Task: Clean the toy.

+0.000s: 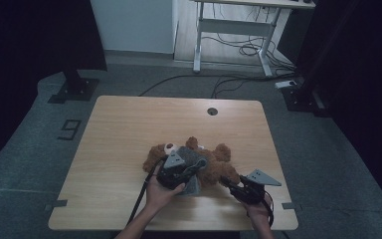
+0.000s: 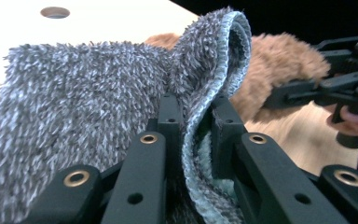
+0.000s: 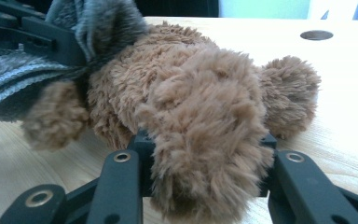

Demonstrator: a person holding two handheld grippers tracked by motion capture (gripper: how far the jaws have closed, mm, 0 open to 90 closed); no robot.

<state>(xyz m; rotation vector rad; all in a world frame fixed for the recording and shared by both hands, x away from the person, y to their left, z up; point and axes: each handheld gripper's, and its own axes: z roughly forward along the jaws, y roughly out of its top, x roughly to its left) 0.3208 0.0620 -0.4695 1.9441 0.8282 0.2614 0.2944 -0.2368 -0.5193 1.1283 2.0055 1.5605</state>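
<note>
A soft brown furry teddy bear (image 1: 206, 162) is laid on its back near the middle of the light wooden table (image 1: 119, 144), a bit toward the person's side. A fluffy grey cloth with a pale blue-grey underside (image 2: 74, 107) is draped over the bear's middle.

The left gripper (image 1: 181, 172) is held over the bear's belly. In the left gripper view, a folded edge of the grey cloth is pinched tight between the two black jaws, and the fold is seen sticking up above them. The rest of the cloth is spread out to the left of the jaws.

The right gripper (image 1: 231, 185) is held low by the table's near edge, just to the right of the bear. In the right gripper view, one fat furry leg of the bear is squeezed between its jaws, and the fur is bulged out over them. The bear's other leg is seen farther back, resting on the table.

A small round hole (image 1: 212, 111) is seen in the table top near the far edge, well apart from the bear.
</note>
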